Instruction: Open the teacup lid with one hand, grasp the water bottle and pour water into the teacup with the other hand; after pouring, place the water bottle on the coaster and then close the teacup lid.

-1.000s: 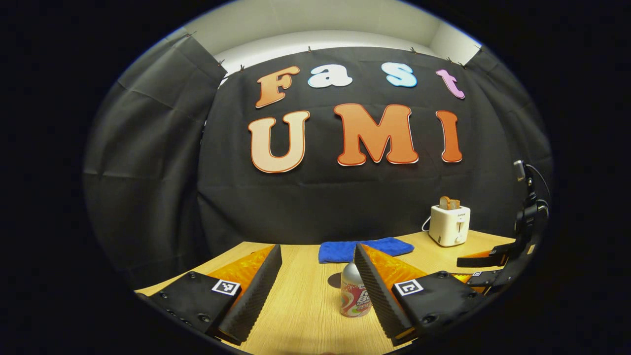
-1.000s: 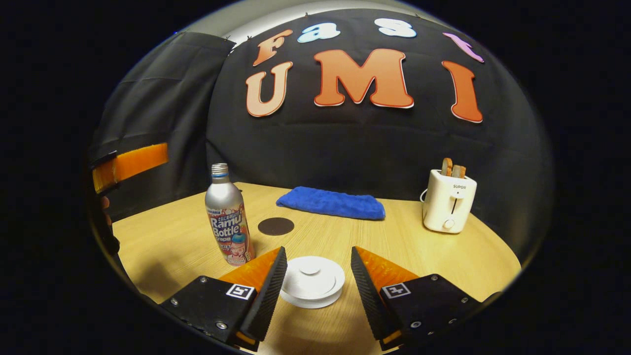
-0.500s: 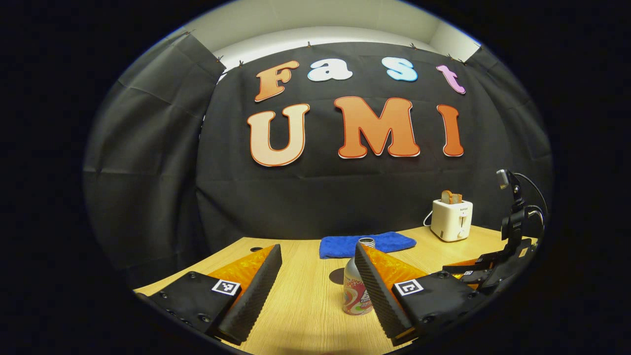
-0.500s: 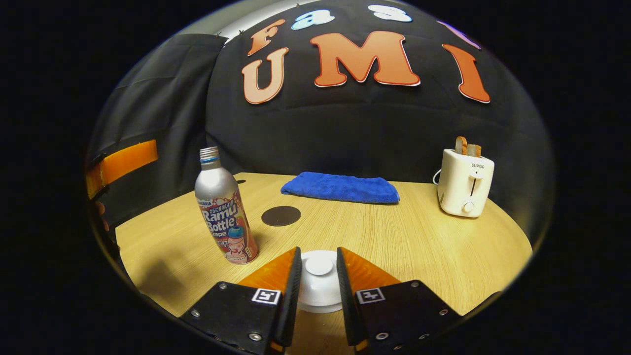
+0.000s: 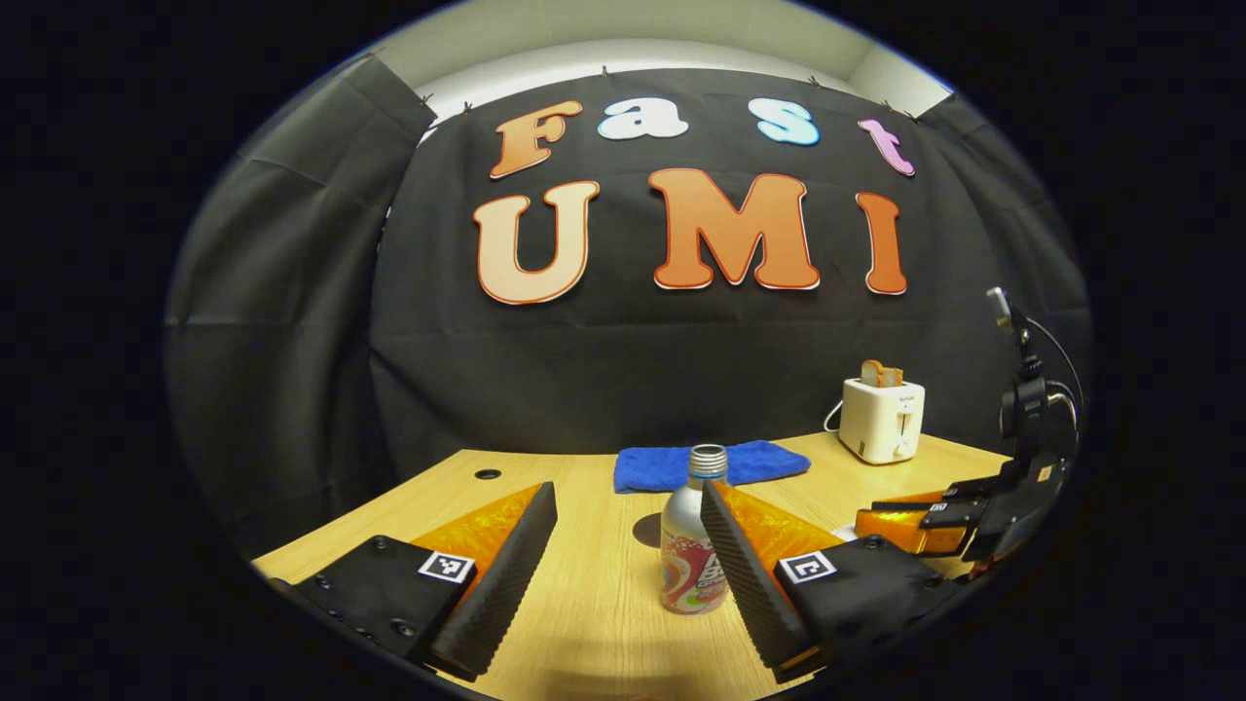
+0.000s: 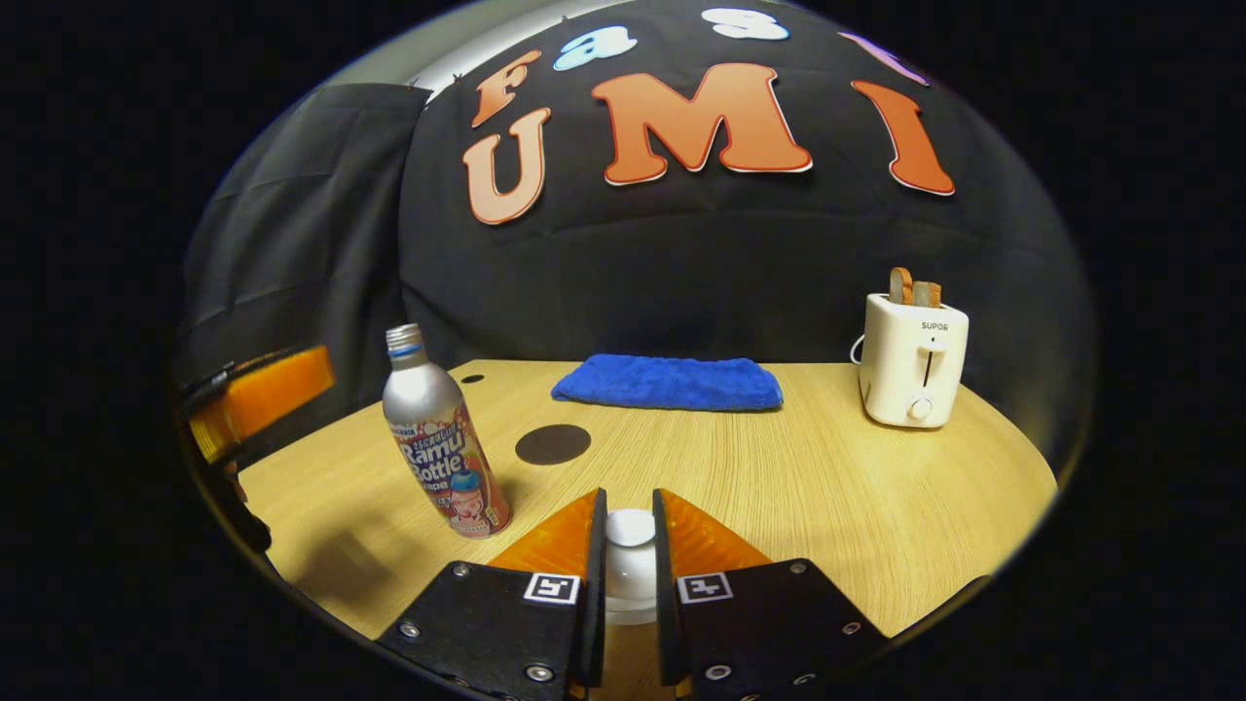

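A silver water bottle [image 5: 691, 555] with a printed label stands upright on the table, just ahead of my open left gripper [image 5: 627, 487]; my right-hand finger [image 5: 740, 565] hides part of it. The bottle [image 6: 433, 438] also appears at the left of the right gripper view. My right gripper [image 6: 630, 497] is shut on the knob of the white teacup lid [image 6: 630, 529]; the cup below is hidden by the fingers. A dark round coaster [image 6: 552, 444] lies flat behind the bottle. The right gripper [image 5: 910, 514] shows low at the far right of the left gripper view.
A folded blue cloth [image 6: 667, 382] lies at the back of the wooden table [image 6: 827, 477]. A white toaster [image 6: 913, 360] with bread in its slots stands at the back right. The left gripper [image 6: 258, 399] shows at the far left edge.
My right gripper has gone from wide open around the lid to shut on its knob. The left gripper has stayed open and dropped lower, so more of the bottle shows.
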Action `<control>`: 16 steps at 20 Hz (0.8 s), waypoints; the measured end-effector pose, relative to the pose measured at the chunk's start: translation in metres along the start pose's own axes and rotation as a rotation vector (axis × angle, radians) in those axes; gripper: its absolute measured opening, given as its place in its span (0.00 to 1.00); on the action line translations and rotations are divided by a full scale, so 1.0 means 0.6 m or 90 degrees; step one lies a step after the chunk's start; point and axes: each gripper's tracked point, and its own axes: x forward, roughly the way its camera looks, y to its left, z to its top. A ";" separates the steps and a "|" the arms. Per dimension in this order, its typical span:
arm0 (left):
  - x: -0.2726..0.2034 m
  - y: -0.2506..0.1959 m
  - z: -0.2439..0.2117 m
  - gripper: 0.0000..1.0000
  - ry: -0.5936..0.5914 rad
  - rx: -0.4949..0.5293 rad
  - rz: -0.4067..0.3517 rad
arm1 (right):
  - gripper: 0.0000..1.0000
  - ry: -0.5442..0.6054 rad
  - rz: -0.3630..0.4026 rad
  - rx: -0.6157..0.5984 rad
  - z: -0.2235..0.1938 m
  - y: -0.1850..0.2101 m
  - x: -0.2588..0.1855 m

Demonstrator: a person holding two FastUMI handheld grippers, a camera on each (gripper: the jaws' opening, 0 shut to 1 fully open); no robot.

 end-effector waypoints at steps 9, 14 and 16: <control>0.031 -0.046 -0.056 0.98 0.033 0.003 -0.030 | 0.22 -0.045 -0.026 -0.014 0.043 -0.042 -0.056; 0.060 -0.061 -0.082 0.98 0.050 -0.017 -0.038 | 0.22 -0.059 -0.044 0.004 0.057 -0.075 -0.081; 0.069 -0.065 -0.094 0.98 0.061 -0.023 -0.040 | 0.22 -0.066 -0.053 0.010 0.063 -0.090 -0.090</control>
